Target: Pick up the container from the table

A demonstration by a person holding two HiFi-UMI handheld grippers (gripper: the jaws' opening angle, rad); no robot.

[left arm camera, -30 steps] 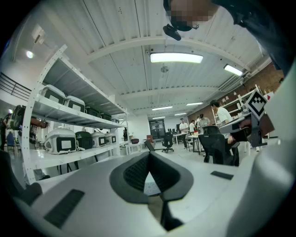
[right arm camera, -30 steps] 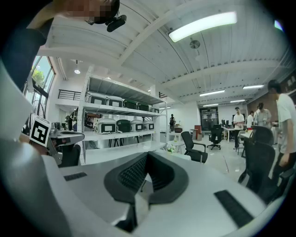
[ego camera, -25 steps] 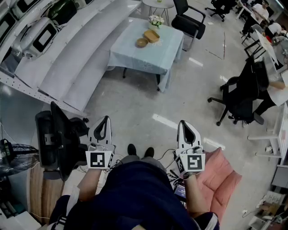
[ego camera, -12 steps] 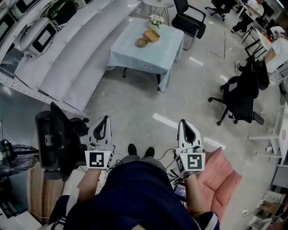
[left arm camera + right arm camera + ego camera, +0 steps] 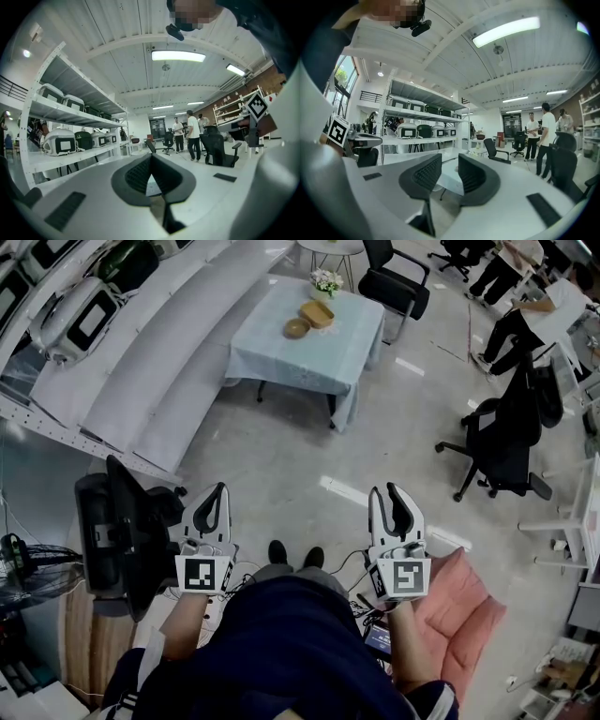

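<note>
Far ahead stands a table [image 5: 281, 357] under a light blue cloth. On it are a round brown bowl [image 5: 296, 329], a tan woven container [image 5: 317, 315] and a small pot of flowers [image 5: 325, 282]. Both grippers are held level in front of my body, well short of the table. My left gripper [image 5: 217, 491] [image 5: 151, 158] is shut with nothing in it. My right gripper [image 5: 395, 495] [image 5: 450, 165] has its jaws opening, a gap showing between the pads and nothing in it. Between its jaws the blue table [image 5: 451, 182] shows far off.
A long white shelf unit [image 5: 141, 352] with white and dark appliances runs along the left. A black office chair [image 5: 122, 540] stands close by my left gripper. More black chairs [image 5: 502, 442] [image 5: 394, 282] and people are at the right and back. A pink seat [image 5: 459, 615] lies at my right.
The right gripper's jaws have parted from shut. The left gripper has stayed as it was. People at the far right have moved about.
</note>
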